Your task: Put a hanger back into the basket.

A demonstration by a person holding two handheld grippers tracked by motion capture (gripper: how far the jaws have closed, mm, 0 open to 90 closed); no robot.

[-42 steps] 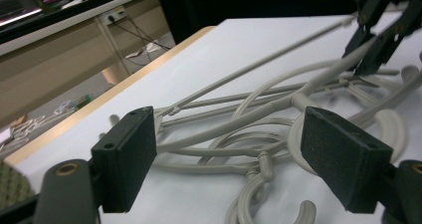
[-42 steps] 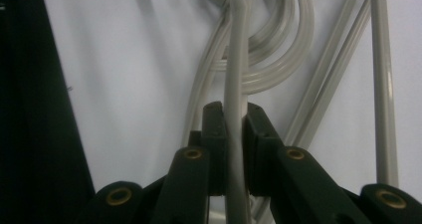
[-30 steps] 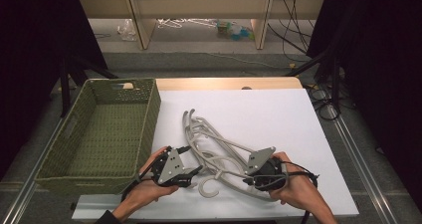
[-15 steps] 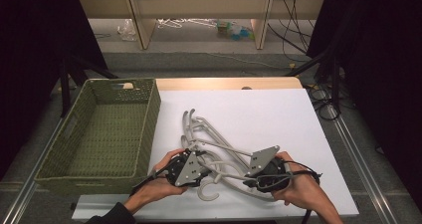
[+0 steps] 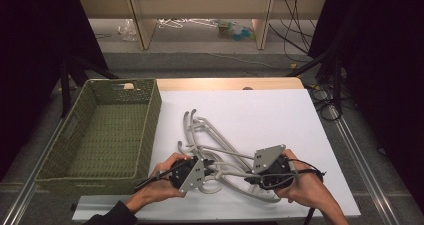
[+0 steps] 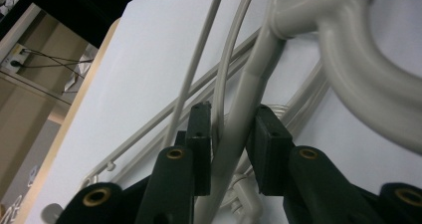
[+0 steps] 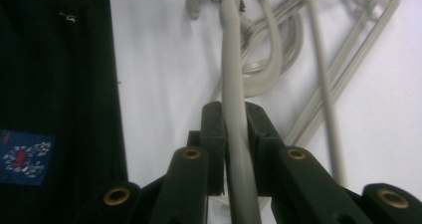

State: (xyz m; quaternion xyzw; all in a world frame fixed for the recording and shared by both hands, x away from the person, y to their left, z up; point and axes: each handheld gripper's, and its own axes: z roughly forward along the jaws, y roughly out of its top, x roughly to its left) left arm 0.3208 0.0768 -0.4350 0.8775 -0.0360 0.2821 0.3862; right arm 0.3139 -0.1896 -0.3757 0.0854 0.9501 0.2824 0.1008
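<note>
Closing in from the left, our left gripper point(image 5: 206, 171) has just narrowed its jaws around a hanger point(image 6: 234, 139) arm near the tabletop's point(image 5: 280, 115) front edge. Our right gripper point(image 7: 234, 122) is clamped on another arm. We have gripped the tangled hangers; the basket point(image 5: 150, 110) holds none.

Tally — two hand-held grippers, left gripper point(image 5: 204, 171) and right gripper point(image 5: 256, 177). Between and beyond them one tangled heap of grey hangers point(image 5: 216, 146) — exact count unreadable. One green woven basket point(image 5: 150, 116) left of the left gripper.
</note>
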